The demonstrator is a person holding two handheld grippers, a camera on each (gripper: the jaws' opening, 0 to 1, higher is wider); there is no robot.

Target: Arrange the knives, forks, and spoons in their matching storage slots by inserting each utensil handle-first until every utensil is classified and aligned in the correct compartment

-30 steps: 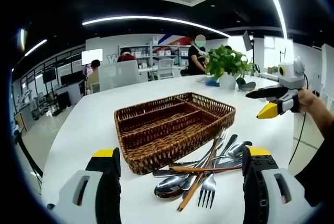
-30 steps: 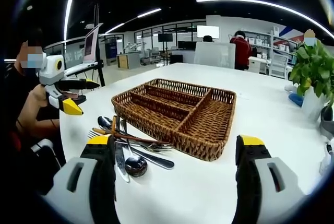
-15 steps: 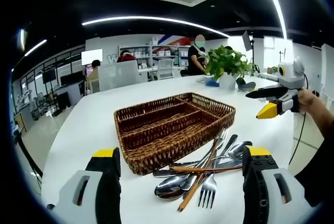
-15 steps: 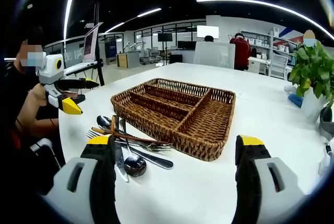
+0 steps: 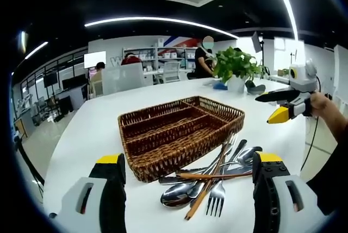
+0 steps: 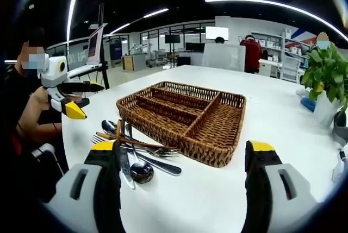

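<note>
Jaws of the left gripper [image 5: 187, 162] stand wide apart at the bottom of the left gripper view, yellow-tipped, gripping nothing and touching nothing; the heap of cutlery [image 5: 209, 176] lies on the white table [image 5: 87, 135] in the gap between them. The right gripper [image 6: 184, 151] is spread just as wide in the right gripper view and is likewise empty, its left jaw standing in front of the near end of the heap.

In the left gripper view the heap holds spoons [image 5: 176, 194], a fork [image 5: 216, 197] with tines pointing toward six o'clock, wooden-handled pieces [image 5: 209, 181] lying crosswise, and flat steel handles that may be knives; which is which I cannot tell. Just past the heap, at about eleven o'clock from it, sits the wicker tray [image 5: 182, 132], touching or nearly touching the pile along its near edge. Its dividers make long slots and one broader section, and all of them show bare weave.

At three o'clock in the left gripper view the right gripper hangs in the air, held by a hand [image 5: 325, 108], well apart from the tray. In the right gripper view the left gripper appears at nine o'clock, jaws apart, held by the person [image 6: 27, 108]. A potted plant [image 5: 236, 70] stands beyond the tray at one o'clock.
</note>
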